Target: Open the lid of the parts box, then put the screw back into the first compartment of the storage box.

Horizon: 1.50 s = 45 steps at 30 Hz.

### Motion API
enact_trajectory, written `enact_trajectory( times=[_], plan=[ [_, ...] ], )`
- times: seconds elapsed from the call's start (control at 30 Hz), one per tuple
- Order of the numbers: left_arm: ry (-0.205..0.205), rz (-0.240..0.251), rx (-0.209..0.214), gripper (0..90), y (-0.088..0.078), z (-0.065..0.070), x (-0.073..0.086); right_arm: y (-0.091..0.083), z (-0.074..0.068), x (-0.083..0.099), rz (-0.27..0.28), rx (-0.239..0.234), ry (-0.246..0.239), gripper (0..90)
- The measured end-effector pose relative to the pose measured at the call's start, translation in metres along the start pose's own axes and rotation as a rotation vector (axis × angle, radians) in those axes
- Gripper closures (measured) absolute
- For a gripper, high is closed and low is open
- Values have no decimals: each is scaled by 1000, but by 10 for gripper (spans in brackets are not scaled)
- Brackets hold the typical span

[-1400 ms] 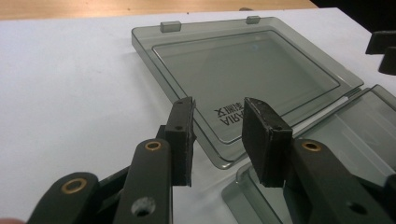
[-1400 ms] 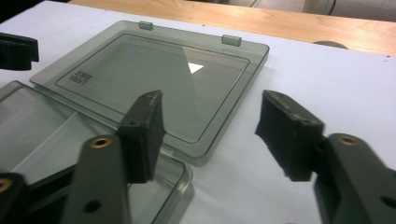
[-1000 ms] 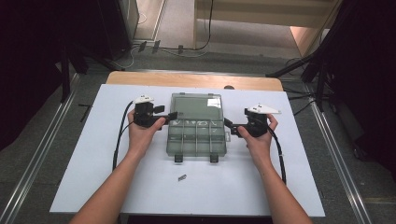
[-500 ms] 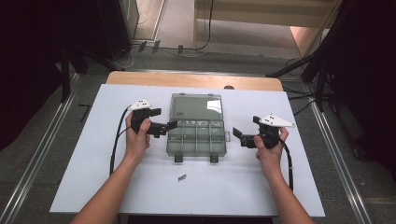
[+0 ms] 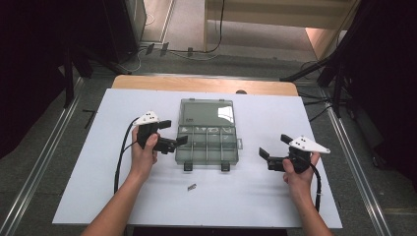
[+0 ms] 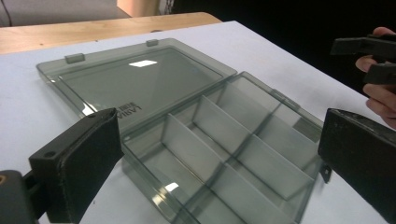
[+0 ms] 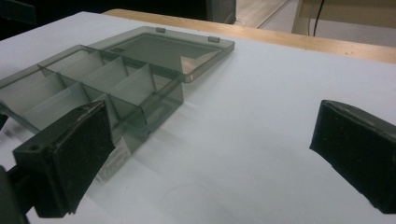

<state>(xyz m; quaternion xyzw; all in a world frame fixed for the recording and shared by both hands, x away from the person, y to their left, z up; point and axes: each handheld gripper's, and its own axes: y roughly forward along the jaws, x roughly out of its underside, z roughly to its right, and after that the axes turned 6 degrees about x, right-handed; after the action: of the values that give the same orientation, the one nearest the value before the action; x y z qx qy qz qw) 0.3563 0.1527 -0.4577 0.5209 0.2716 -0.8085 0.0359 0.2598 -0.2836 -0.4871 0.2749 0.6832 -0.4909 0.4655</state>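
Note:
A clear grey compartment box (image 5: 207, 145) lies open in the middle of the white table, its lid (image 5: 205, 112) flat behind it. Its compartments (image 6: 224, 154) look empty. My left gripper (image 5: 173, 132) is open just off the box's left edge; its jaws have just been opening, and the pads (image 6: 88, 154) press on nothing. My right gripper (image 5: 275, 146) is open well to the right of the box, over bare table. In the right gripper view the box (image 7: 93, 84) lies off to the left of that gripper (image 7: 215, 135).
A small dark piece (image 5: 192, 187) lies on the white table (image 5: 246, 196) in front of the box. A wooden strip (image 5: 196, 84) runs along the far edge. Dark stands and cables surround the table.
Both hands have drawn away from the box. The right one went furthest, out to the right and toward the person. The left one shifted slightly left. The box has not moved.

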Motion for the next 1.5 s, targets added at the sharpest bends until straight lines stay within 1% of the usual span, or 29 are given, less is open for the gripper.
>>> enact_trajectory(
  times=[0.07,0.1,0.17,0.23,0.27,0.33,0.37,0.4,0.43,0.47,0.53,0.57,0.6,0.7,0.73,0.83,0.93,0.97,1.0,1.03,1.07,1.1,1.13,1.2,1.27,1.37,1.4,1.43,1.5],
  plan=[
    [5,-10,1,0,-1,4,2,-9,4,8,5,7,14,0],
    [5,-10,1,0,-1,4,2,-9,4,8,5,7,14,0],
    [14,-12,9,0,-2,7,4,-16,6,12,7,11,25,0],
    [12,-12,13,0,-4,11,6,-18,7,13,12,14,21,0],
    [10,-15,15,0,-6,14,8,-22,6,15,14,13,20,0],
    [15,-22,21,0,-7,15,10,-25,6,15,17,13,14,0],
    [20,-31,18,0,-8,17,12,-31,6,16,29,10,20,0],
    [20,-31,18,0,-8,17,12,-31,6,16,29,10,20,0],
    [19,-29,22,0,-9,18,13,-36,5,17,35,9,29,0],
    [17,-35,31,0,-12,19,15,-38,5,17,37,10,25,0],
    [21,-41,29,0,-13,20,15,-41,5,18,40,9,26,0],
    [24,-45,30,0,-14,21,15,-46,4,19,45,13,20,0],
    [18,-45,31,0,-15,21,16,-46,4,19,45,13,20,0],
    [15,-61,41,0,-18,23,18,-53,4,21,42,20,17,0],
    [16,-73,50,0,-19,24,19,-56,5,23,46,13,23,0],
    [15,-80,56,0,-21,24,19,-58,5,24,46,20,19,0],
    [15,-90,77,0,-23,25,18,-61,5,25,46,18,23,0],
    [2,-98,84,0,-23,26,18,-62,5,25,49,19,23,0],
    [-2,-109,89,0,-23,26,18,-64,5,26,48,27,15,0],
    [-1,-116,90,0,-23,27,18,-64,5,26,48,27,15,0],
    [0,-140,107,0,-22,29,18,-65,5,27,48,29,11,0],
    [0,-140,107,0,-22,29,18,-65,5,27,48,29,11,0],
    [0,-154,118,0,-21,31,17,-65,5,27,48,30,14,0],
    [11,-174,117,0,-19,36,15,-66,6,27,45,34,16,0],
    [15,-182,136,0,-19,39,14,-67,6,27,52,33,17,0],
    [23,-208,135,0,-17,45,11,-67,5,26,52,31,14,0],
    [24,-215,124,10,-17,47,10,-67,5,26,52,31,14,0],
    [21,-218,113,63,-16,48,10,-66,5,26,50,30,15,0],
    [16,-239,115,73,-15,50,10,-66,5,27,49,31,15,0]
  ],
)
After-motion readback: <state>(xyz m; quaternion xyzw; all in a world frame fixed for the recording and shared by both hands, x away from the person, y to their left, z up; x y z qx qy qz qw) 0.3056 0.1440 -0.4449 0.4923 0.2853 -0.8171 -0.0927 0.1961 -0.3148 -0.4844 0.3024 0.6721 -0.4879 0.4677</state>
